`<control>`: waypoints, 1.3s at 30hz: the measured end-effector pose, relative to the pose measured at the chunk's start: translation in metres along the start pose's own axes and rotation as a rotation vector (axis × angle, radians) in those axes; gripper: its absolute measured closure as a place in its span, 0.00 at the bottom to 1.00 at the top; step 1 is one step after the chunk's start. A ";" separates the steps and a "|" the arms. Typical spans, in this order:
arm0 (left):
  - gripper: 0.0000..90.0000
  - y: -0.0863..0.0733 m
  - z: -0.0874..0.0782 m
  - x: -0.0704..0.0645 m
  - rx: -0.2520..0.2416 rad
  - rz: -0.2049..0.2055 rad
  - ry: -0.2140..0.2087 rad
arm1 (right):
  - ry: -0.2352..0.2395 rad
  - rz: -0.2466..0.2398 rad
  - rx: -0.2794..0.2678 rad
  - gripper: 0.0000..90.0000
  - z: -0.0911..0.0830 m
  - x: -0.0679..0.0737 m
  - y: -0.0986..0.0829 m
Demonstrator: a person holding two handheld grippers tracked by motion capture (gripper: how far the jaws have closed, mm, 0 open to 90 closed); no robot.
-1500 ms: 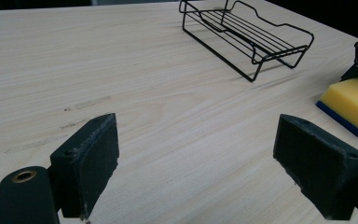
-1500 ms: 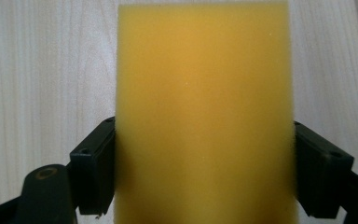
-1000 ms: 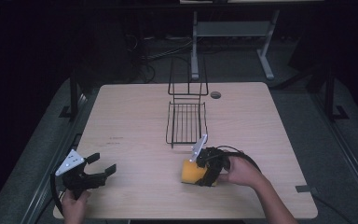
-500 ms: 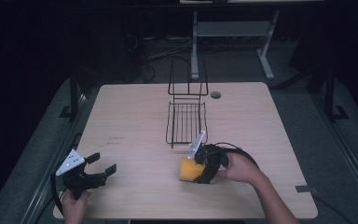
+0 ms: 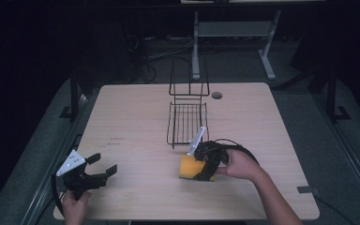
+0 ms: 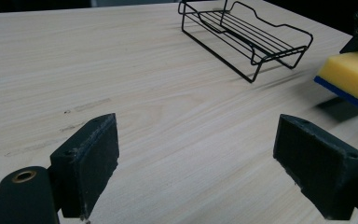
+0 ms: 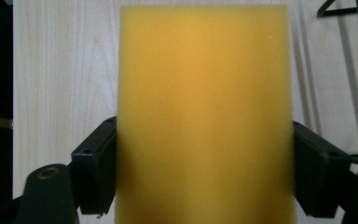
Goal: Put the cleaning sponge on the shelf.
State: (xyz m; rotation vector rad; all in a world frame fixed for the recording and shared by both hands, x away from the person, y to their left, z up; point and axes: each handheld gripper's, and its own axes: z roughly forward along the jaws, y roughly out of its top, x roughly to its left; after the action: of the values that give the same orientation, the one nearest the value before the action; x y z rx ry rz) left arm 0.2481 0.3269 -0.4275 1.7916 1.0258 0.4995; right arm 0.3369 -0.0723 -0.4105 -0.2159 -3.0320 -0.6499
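Carrying step of a sponge placement, seen from above and from both grippers. The right gripper (image 5: pixel 198 165) holds the yellow sponge (image 5: pixel 188 167) by its two long sides; in the right gripper view both black fingers (image 7: pixel 93 170) press flat against the foam of the sponge (image 7: pixel 204 116), closed to its width. The left gripper view shows the sponge (image 6: pixel 349 77) with its blue scouring layer underneath and a shadow apart from it, so it is judged to be lifted just clear of the table (image 5: pixel 136 117). It sits near the front middle of the table, just in front of the near end of the black wire rack (image 5: pixel 186 123), not touching it.

The left gripper (image 5: pixel 98 171) rests near the front left corner, well apart from the sponge. Its fingers (image 6: pixel 89 168) stand wide open with nothing between them, only bare wood grain.

Judged step: the sponge is grasped and on its way, the rack being the likely goal. The next move calls for a short carry forward and a little upward, enough for the blue underside to clear the rack's near rim, then alignment of the sponge's long axis with the rack's wires before the fingers part. The left gripper has no evident role yet; it could steady the rack if that light frame slides.
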 end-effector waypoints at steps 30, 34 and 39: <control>0.15 0.001 0.002 0.001 0.001 0.002 -0.004 | 0.031 -0.028 0.012 0.24 -0.001 -0.024 0.028; 0.15 0.002 0.001 0.001 -0.005 0.000 -0.005 | 0.025 -0.034 0.026 0.24 -0.003 -0.026 0.035; 0.15 0.002 0.002 0.002 -0.005 0.001 -0.006 | 0.020 -0.044 0.026 0.24 -0.006 -0.029 0.040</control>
State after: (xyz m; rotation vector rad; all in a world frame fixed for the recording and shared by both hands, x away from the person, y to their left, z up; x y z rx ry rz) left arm 0.2509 0.3271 -0.4269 1.7879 1.0193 0.4970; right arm 0.3718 -0.0424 -0.3905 -0.1420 -3.0318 -0.6112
